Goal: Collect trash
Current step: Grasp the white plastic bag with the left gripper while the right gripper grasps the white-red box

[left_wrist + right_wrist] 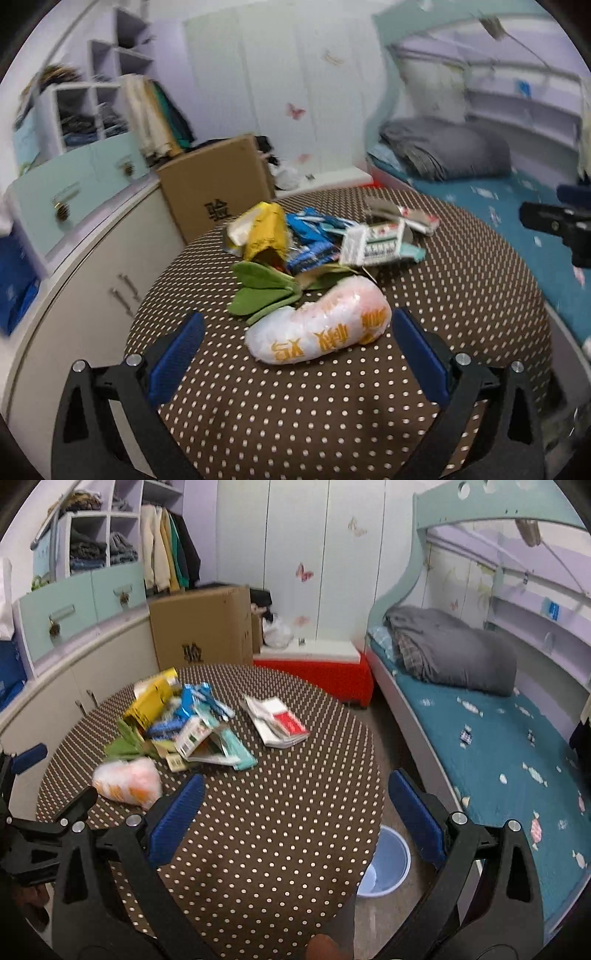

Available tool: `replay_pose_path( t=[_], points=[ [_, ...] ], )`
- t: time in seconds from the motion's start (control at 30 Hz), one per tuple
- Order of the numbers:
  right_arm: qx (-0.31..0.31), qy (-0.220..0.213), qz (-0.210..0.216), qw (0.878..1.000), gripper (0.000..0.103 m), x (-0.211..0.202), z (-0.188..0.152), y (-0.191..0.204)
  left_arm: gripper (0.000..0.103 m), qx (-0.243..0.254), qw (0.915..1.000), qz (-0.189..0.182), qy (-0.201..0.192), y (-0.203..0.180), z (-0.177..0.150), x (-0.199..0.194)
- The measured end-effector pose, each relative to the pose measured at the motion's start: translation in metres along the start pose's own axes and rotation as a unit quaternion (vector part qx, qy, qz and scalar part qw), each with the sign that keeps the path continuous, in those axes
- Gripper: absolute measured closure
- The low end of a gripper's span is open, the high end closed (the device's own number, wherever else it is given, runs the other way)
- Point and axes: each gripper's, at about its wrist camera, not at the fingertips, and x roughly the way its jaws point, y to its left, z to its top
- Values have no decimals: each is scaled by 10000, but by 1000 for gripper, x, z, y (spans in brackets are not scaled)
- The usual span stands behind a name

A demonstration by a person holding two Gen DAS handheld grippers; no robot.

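- Brown polka-dot tabletop (258,830) carries one trash pile (184,720) and one white-orange bag (317,328).
- One pale bin (388,864) stands on the floor beside it; contents unclear.
- Your left gripper (295,354) fingers spread wide around the bag, not touching.
- Your right gripper (295,812) fingers are wide, empty.

Bare tablecloth (258,812) near tongs; trash pile (184,723) crowding far-left side.

Both wrist views face the far wardrobe; left sits nearer the round brown polka-dot table (461,295) (277,812), shared.
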Motion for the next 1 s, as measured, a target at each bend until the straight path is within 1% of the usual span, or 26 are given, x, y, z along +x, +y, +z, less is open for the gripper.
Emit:
replay_pose_path(
  t=[0.13, 0.17, 0.27, 0.33, 0.37, 0.4, 0.43, 0.47, 0.5, 0.6, 0.67, 0.73, 0.83, 0.9, 0.97, 1.0],
  points=[
    [-16, 268, 2, 9996, 6, 21, -7, -3, 4, 702, 9975, -87, 27, -14, 2, 19],
    [-21, 325, 9, 9995, 6, 26, -8, -5, 4, 953, 9954, -87, 41, -18, 1, 26],
    [4, 475, 85, 9988, 6, 41, -10, -8, 4, 1422, 9897, -125, 136, -26, -2, 42],
    [24, 550, 294, 9981, 6, 52, -9, -9, 5, 1537, 9876, -222, 246, -28, -2, 52],
    [22, 598, 438, 9972, 6, 57, -9, -8, 9, 1576, 9865, -288, 346, -29, -2, 58],
    [5, 640, 572, 9963, 6, 62, -8, -6, 31, 1599, 9856, -371, 410, -31, -2, 61],
    [-20, 666, 680, 9955, 6, 66, -7, -4, 43, 1592, 9848, -487, 504, -32, -2, 65],
    [-66, 693, 783, 9945, 6, 70, -6, -1, 49, 1513, 9852, -546, 596, -32, -2, 69],
    [-128, 712, 847, 9938, 6, 74, -5, 3, 53, 1464, 9863, -509, 572, -33, -2, 69],
    [-247, 746, 1173, 9900, 6, 85, 2, 16, 56, 1273, 9886, -572, 568, -31, 0, 66],
    [-210, 716, 1544, 9852, 6, 92, 10, 24, 57, 1030, 9909, -649, 571, -26, 1, 62],
    [-189, 700, 1822, 9806, 6, 99, 18, 34, 58, 858, 9927, -629, 569, -22, -1, 59],
    [-237, 655, 2018, 9770, 6, 109, 28, 49, 59, 427, 9955, -643, 549, -11, -5, 51],
    [-251, 704, 2009, 9767, 8, 119, 32, 57, 60, 187, 9963, -661, 512, -6, -5, 48],
    [-285, 817, 1992, 9761, 22, 130, 34, 64, 60, -89, 9965, -683, 477, 3, -7, 43],
    [-296, 908, 2012, 9749, 39, 136, 34, 67, 60, -206, 9964, -686, 462, 7, -8, 41]
  ],
)
